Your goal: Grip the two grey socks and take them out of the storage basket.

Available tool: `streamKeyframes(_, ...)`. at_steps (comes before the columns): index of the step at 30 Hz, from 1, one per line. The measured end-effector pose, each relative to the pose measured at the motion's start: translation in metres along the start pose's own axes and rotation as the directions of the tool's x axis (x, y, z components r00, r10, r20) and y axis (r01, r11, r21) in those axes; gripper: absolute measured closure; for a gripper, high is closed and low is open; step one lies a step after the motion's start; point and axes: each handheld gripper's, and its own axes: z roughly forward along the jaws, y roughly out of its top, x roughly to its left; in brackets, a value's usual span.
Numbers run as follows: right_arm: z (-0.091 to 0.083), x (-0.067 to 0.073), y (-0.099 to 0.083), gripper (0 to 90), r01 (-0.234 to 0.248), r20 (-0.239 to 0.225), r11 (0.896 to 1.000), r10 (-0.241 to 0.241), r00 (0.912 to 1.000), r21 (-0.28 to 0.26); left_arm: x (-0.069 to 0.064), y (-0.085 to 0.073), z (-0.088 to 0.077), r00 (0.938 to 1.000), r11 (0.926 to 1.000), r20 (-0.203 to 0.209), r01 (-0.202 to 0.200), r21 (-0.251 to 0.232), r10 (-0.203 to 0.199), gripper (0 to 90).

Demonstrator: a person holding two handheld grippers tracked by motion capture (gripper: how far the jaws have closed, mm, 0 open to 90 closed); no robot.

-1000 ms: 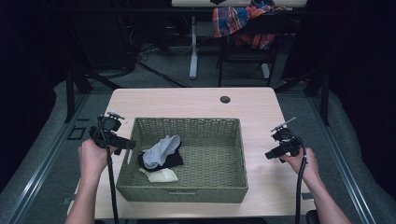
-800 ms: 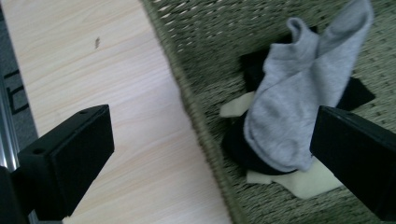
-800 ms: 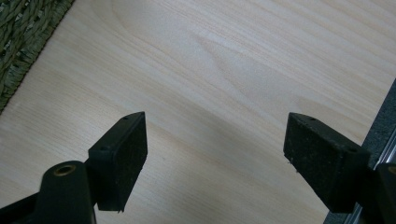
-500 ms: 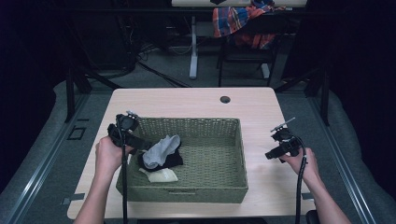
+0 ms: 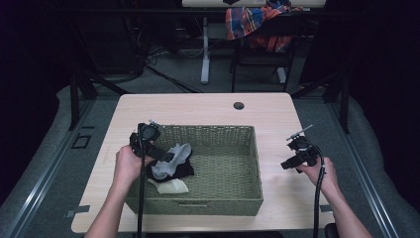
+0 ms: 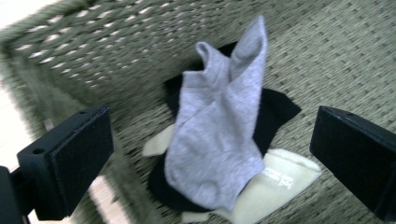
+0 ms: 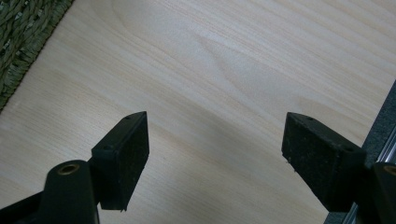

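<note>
Grey sock: pickup from basket, approach stage

Grey sock (image 6: pixel 219 121) lay between the left gripper (image 6: pixel 219 158)'s fingers (image 6: pixel 70 163), which stood wide apart and held nothing. Sock rested crumpled on top of a black sock (image 6: pixel 275 109) and a cream sock (image 6: pixel 280 179), all three at the near-left corner of the woven basket (image 5: pixel 198 203). In the high view the left gripper (image 5: pixel 166 154) hung over the basket's left wall, angled down at the pile. Right gripper (image 7: pixel 215 154): fingers equally spread, empty, idle above the bare table (image 7: pixel 243 60) right of the basket. Step judged: reach, grasp not yet made. Next move would call for lowering onto the grey sock alone and closing without pinching the black one beneath.
</note>
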Motion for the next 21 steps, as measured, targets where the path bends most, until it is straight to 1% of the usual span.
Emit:
streamKeyframes(4, 0.000, 0.000, 0.000, 22.8, -0.005, -0.006, 1.000, 0.005, 1.0000, 0.001, -0.002, 0.001, 0.007, 1.0000, 1.0000, 0.008, -0.001, 0.008, 0.001, 0.0)
streamKeyframes(7, 0.000, 0.000, 0.000, 22.7, -0.008, -0.006, 1.000, 0.008, 1.0000, -0.001, -0.004, 0.001, 0.013, 1.0000, 0.9997, 0.007, -0.004, 0.023, 0.004, 0.6)
streamKeyframes(8, 0.001, 0.000, 0.000, 22.7, -0.011, -0.005, 1.000, 0.011, 0.9999, -0.003, -0.005, 0.001, 0.016, 1.0000, 0.9995, 0.002, -0.008, 0.031, 0.008, 0.8)
streamKeyframes(9, 0.000, 0.000, 0.000, 22.7, -0.006, -0.005, 1.000, 0.006, 1.0000, -0.002, -0.006, 0.001, 0.018, 0.9999, 0.9993, 0.005, -0.014, 0.035, 0.014, 1.7)
streamKeyframes(10, 0.000, 0.000, 0.000, 22.7, -0.007, -0.006, 1.000, 0.007, 1.0000, -0.001, -0.007, 0.001, 0.019, 0.9999, 0.9993, 0.004, -0.016, 0.035, 0.015, 4.5)
streamKeyframes(11, 0.000, 0.000, 0.000, 22.7, -0.007, -0.006, 1.000, 0.007, 1.0000, 0.000, -0.007, 0.001, 0.020, 0.9999, 0.9991, 0.006, -0.016, 0.038, 0.016, 10.2)
streamKeyframes(12, 0.000, 0.000, 0.000, 22.7, -0.007, -0.006, 1.000, 0.007, 1.0000, 0.001, -0.008, 0.001, 0.021, 0.9997, 0.9989, 0.016, -0.020, 0.042, 0.019, 18.5)
streamKeyframes(13, 0.000, 0.000, 0.000, 22.7, -0.006, -0.006, 1.000, 0.006, 1.0000, 0.001, -0.008, 0.001, 0.023, 0.9996, 0.9986, 0.019, -0.020, 0.048, 0.020, 21.7)
streamKeyframes(14, 0.000, 0.000, 0.000, 22.6, -0.006, -0.005, 1.000, 0.006, 1.0000, 0.000, -0.008, 0.001, 0.024, 0.9994, 0.9981, 0.028, -0.023, 0.058, 0.021, 22.7)
streamKeyframes(15, 0.000, 0.000, 0.000, 22.6, -0.005, -0.005, 1.000, 0.005, 1.0000, 0.000, -0.009, 0.001, 0.025, 0.9990, 0.9976, 0.034, -0.031, 0.062, 0.029, 27.4)
streamKeyframes(17, 0.000, 0.000, 0.000, 22.6, -0.004, -0.005, 1.000, 0.004, 1.0000, 0.002, -0.010, 0.000, 0.028, 0.9989, 0.9970, 0.034, -0.036, 0.069, 0.034, 34.2)
streamKeyframes(18, 0.000, 0.000, 0.000, 22.6, -0.004, -0.005, 1.000, 0.004, 1.0000, 0.002, -0.011, 0.000, 0.029, 0.9988, 0.9965, 0.033, -0.039, 0.074, 0.037, 34.2)
streamKeyframes(20, 0.000, 0.000, 0.000, 22.6, -0.005, -0.005, 1.000, 0.005, 1.0000, 0.000, -0.012, 0.000, 0.032, 0.9984, 0.9951, 0.037, -0.047, 0.087, 0.044, 40.3)
streamKeyframes(21, 0.000, 0.000, 0.000, 22.5, -0.007, -0.002, 1.000, 0.007, 1.0000, -0.004, -0.013, 0.000, 0.033, 0.9983, 0.9946, 0.037, -0.048, 0.092, 0.044, 45.8)
